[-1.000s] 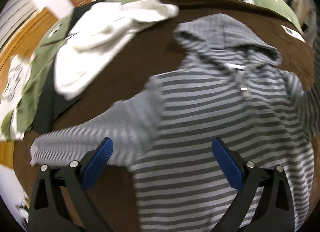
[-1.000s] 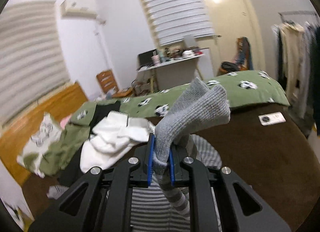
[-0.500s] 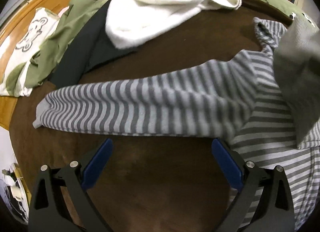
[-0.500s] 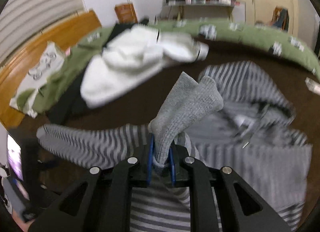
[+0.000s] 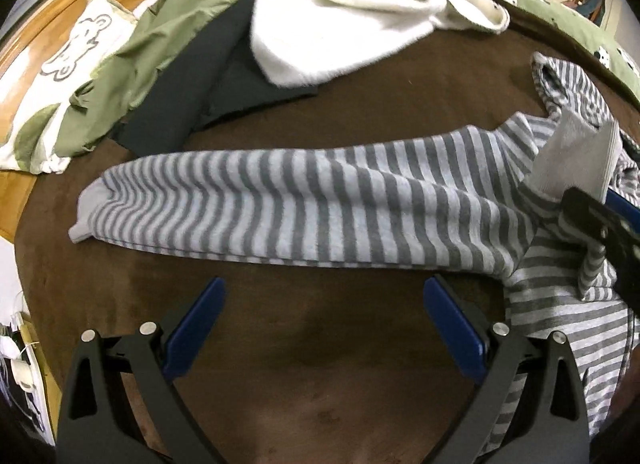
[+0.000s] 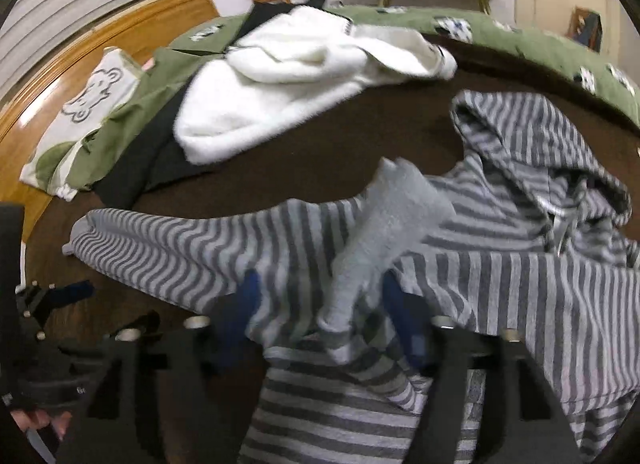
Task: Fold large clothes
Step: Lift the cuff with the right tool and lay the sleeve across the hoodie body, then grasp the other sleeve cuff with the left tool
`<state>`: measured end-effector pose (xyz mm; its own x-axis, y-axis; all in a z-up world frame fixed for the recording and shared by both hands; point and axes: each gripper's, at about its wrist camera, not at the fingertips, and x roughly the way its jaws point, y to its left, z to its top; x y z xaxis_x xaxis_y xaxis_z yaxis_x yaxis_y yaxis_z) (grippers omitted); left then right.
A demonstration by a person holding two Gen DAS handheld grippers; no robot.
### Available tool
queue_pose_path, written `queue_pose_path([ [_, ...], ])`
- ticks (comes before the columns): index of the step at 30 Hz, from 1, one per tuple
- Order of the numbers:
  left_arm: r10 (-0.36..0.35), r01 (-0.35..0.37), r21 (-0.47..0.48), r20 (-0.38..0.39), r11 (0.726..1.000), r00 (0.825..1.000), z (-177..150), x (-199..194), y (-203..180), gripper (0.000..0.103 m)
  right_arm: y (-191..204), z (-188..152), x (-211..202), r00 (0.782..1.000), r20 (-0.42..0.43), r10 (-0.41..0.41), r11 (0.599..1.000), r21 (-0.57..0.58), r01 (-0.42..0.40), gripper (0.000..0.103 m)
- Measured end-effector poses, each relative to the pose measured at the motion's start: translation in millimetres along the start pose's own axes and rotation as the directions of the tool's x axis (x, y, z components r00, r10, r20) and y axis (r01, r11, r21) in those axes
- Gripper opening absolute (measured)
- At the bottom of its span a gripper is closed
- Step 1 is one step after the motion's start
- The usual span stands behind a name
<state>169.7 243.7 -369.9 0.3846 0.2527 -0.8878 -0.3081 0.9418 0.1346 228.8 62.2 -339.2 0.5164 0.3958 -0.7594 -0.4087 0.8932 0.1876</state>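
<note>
Your left gripper [image 5: 322, 328] is spread wide and holds nothing, low in the frame over bare brown blanket [image 5: 320, 384]. Just above it the hoodie [image 5: 560, 304] stretches one sleeve [image 5: 280, 211] across mid-frame, cuff at the left. Your right gripper [image 6: 320, 328] has its jaws parted, blurred, with the grey cuff [image 6: 384, 232] standing loose between them, over the hoodie's body lower right. A white garment [image 5: 340, 15] lies at top centre
</note>
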Motion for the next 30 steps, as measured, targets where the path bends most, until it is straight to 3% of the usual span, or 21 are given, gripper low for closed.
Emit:
queue_pose_path([
  [8,0.069,-0.069,-0.003,-0.003,0.998,0.998,-6.6,-22.0,23.2,0.097,6.7,1.0,-32.3,0.995,0.019,0.101,0.994,0.029,-0.101,0.078],
  [11,0.031,-0.031,0.019,0.012,0.999,0.999,-4.9,-38.0,18.3,0.097,-14.3,-2.2,-54.8,0.995,0.039,0.095,0.991,0.088,-0.098,0.078],
  [16,-0.077,0.070,0.110,0.058,0.991,0.995,7.9,-65.2,-24.6,0.097,-93.6,-12.0,-94.3,0.998,0.043,-0.049,0.981,0.192,0.040,0.078],
  [23,-0.169,0.137,0.224,0.131,0.965,0.977,32.4,-78.4,-115.0,0.097,-192.9,-28.3,-111.2,0.973,-0.023,-0.229,0.953,0.200,0.229,0.078],
  [30,-0.197,0.158,0.300,0.104,0.941,0.975,52.3,-38.0,-170.2,0.065,-264.4,-49.9,-102.5,0.959,-0.064,-0.275,0.929,0.240,0.282,0.078],
])
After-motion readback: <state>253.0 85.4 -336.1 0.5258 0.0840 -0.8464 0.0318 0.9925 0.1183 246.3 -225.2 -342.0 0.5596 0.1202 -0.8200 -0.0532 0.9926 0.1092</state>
